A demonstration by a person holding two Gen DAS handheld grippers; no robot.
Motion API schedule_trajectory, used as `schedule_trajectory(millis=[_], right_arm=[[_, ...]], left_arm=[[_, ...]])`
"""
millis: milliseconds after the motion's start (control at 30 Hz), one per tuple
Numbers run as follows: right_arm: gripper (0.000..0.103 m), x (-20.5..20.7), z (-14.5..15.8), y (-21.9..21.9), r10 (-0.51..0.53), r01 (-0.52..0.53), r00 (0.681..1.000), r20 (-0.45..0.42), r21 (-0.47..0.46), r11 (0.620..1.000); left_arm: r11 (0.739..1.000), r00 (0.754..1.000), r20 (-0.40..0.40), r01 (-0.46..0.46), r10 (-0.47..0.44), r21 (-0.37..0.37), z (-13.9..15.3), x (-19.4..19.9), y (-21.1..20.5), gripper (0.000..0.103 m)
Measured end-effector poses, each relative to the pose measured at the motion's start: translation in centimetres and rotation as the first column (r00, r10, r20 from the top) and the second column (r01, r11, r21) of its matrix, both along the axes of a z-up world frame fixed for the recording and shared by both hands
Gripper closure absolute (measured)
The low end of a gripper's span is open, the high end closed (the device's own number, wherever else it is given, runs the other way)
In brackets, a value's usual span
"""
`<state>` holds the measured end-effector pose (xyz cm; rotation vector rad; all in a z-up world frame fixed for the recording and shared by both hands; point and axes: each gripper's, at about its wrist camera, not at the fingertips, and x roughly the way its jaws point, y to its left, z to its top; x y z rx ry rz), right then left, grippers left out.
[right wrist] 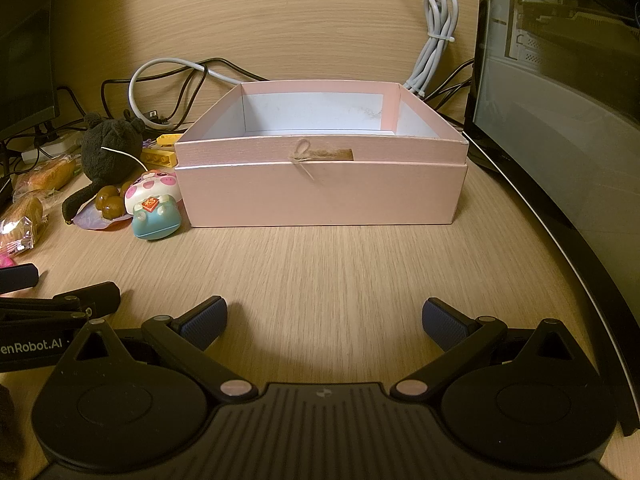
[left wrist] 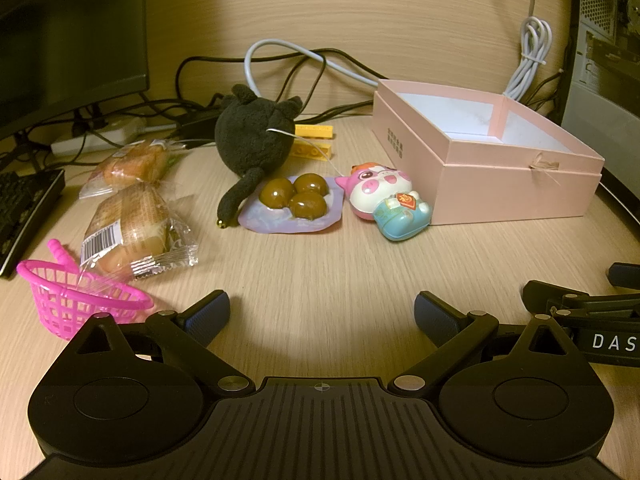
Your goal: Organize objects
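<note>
Both your left gripper (left wrist: pixel 322 314) and right gripper (right wrist: pixel 324 318) hover spread and empty above bare desk (right wrist: pixel 320 264); the pink box (right wrist: pixel 320 184) sits broadside ahead, mouth up, toys crowding its left.

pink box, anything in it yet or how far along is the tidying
Nothing looks done: the pink box shows only its bare white lining. Nothing is in hand; the left hand-held gripper and right hand-held gripper are both open and hold nothing. All left on the desk: black plush, pig toy, brown balls, yellow bricks, two buns, pink basket.
</note>
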<state>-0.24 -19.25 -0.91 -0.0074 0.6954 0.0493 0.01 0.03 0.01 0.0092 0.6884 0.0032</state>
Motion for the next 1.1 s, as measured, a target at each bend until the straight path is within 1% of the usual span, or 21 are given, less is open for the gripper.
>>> schedule_trajectory(millis=[900, 1100], right_arm=[[0.0, 0.05, -0.05, -0.04, 0.0, 0.0, 1.0, 0.0, 0.0, 1.0], [0.0, 0.04, -0.05, -0.07, 0.0, 0.0, 1.0, -0.001, 0.0, 1.0]], left_arm=[[1.0, 1.0, 0.0, 0.0, 0.0, 0.0, 0.0, 0.0, 0.0, 0.002], [1.0, 1.0, 0.0, -0.013, 0.013, 0.0, -0.03, 0.06, -0.08, 0.002]])
